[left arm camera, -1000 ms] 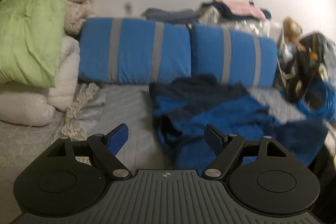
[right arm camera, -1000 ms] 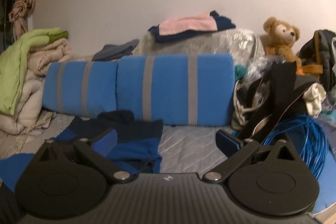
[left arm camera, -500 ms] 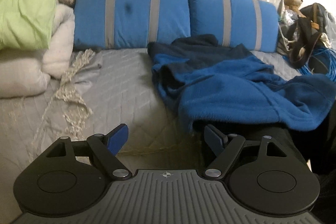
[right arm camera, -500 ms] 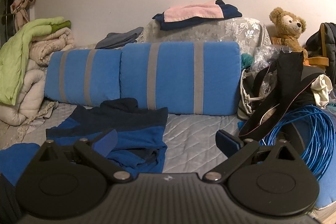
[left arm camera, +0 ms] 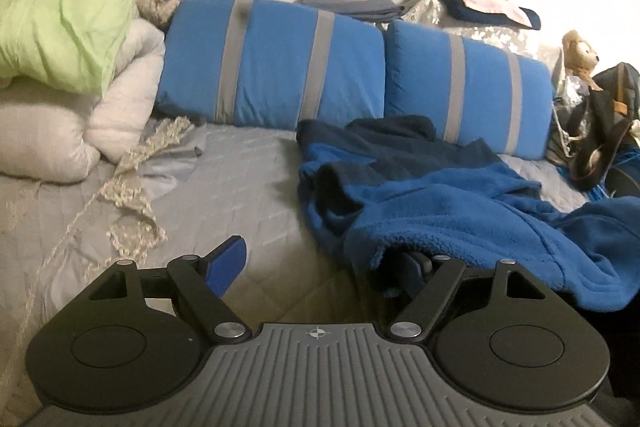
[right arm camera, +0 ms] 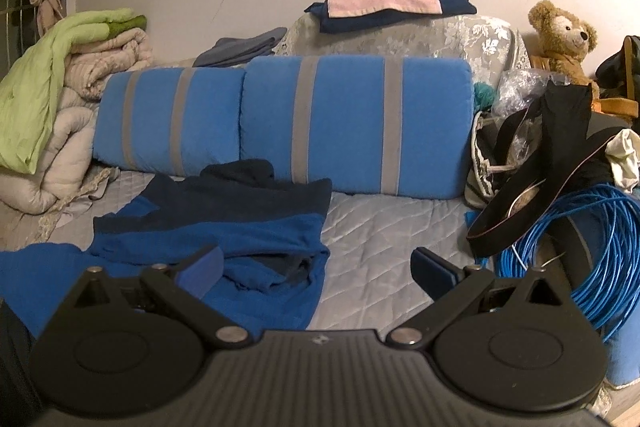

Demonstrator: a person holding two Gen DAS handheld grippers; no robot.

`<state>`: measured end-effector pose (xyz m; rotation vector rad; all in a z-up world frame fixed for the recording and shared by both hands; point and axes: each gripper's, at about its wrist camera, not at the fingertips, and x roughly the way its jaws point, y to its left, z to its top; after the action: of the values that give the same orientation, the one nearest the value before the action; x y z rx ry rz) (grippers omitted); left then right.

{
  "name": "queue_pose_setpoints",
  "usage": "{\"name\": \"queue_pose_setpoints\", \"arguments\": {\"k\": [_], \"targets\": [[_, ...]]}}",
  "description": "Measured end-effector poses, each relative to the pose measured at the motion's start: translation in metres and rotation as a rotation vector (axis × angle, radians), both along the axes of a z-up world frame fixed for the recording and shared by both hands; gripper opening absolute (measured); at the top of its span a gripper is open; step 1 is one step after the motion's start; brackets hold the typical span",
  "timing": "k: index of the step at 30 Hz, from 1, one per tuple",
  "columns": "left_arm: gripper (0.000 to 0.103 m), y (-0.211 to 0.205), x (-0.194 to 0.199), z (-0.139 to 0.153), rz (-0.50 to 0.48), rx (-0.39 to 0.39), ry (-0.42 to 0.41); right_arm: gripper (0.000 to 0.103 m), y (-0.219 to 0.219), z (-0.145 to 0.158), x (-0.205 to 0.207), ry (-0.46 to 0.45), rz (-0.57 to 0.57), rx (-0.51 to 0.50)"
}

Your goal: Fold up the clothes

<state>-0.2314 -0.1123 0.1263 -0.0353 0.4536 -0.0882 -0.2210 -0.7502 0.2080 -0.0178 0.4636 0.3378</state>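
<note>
Both tongs gape wide as we have dipped our left gripper down until its right finger slips under the rumpled blue-and-navy fleece garment on the grey quilted bed, our right gripper poised above it, so a hem grab looks close

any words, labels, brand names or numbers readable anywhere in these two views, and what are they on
No readable text in either view.
Left gripper body: a small crosshair mark only, no letters.
Right gripper body: a small pale emblem, too blurred to read.
Blue fleece garment, striped pillows, teddy bear: no visible labels or print.
</note>
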Motion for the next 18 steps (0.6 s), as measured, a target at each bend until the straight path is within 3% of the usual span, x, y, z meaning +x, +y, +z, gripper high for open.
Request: {"name": "queue_pose_setpoints", "arguments": {"k": [4, 6, 9, 14, 18], "targets": [[0.049, -0.003, -0.001, 0.002, -0.030, -0.023, -0.017, 0.103, 0.001, -0.007, -0.002, 0.010, 0.008, -0.009], [0.035, -0.005, -0.003, 0.003, -0.041, -0.024, -0.027, 0.103, 0.000, -0.008, -0.003, 0.014, 0.008, -0.010], [0.025, -0.009, -0.005, 0.008, -0.060, -0.015, -0.044, 0.103, -0.002, -0.010, -0.004, 0.018, 0.005, -0.009], [0.025, -0.018, -0.010, 0.011, -0.073, 0.098, -0.049, 0.103, -0.005, -0.013, -0.006, 0.024, 0.000, -0.007], [0.025, -0.018, -0.016, 0.011, -0.062, 0.130, -0.046, 0.103, -0.007, -0.014, -0.007, 0.024, -0.001, -0.009]]}}
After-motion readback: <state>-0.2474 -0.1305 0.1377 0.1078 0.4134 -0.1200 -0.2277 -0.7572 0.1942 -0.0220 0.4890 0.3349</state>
